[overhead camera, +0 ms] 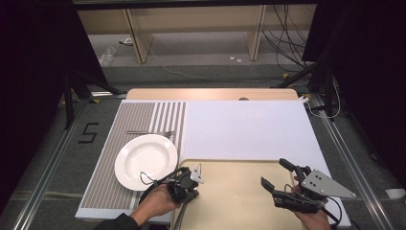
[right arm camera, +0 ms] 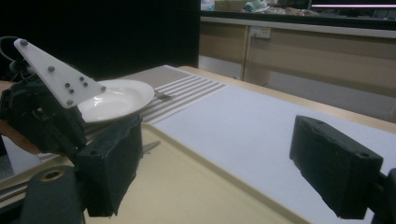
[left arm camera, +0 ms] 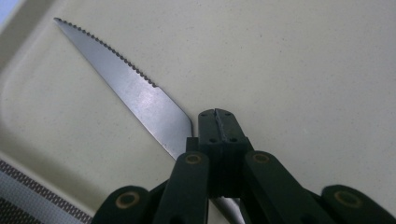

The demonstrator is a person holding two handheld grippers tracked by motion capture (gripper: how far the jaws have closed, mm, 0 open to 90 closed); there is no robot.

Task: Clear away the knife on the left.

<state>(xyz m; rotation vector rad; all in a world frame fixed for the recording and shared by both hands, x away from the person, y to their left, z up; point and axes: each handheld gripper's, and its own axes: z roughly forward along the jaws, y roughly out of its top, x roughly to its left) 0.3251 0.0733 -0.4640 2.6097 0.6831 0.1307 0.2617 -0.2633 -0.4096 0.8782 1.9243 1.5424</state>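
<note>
Even overhead light, black surrounds; glare on knife blade [left arm camera: 140, 100], soft sheen on plate [overhead camera: 146, 160], near jaws blurred, gripper views dim.

Left claw [overhead camera: 190, 178] beside plate [overhead camera: 146, 160], on tray [overhead camera: 230, 191].

We hold a gripper in each hand, forearms coming in from the near edge. Our left hand [overhead camera: 155, 203] wraps the left gripper [overhead camera: 191, 178] low, wrist bent inward, the tool pointing away and a little right. In its own view the jaws are pressed tight together, tips meeting, closed on a knife [left arm camera: 135, 93]. Our right hand [overhead camera: 313, 218] grips the right gripper [overhead camera: 277, 173] from below, its grey plate on top, the tool angled up and left. Those jaws stand wide apart, nothing between them.
</note>
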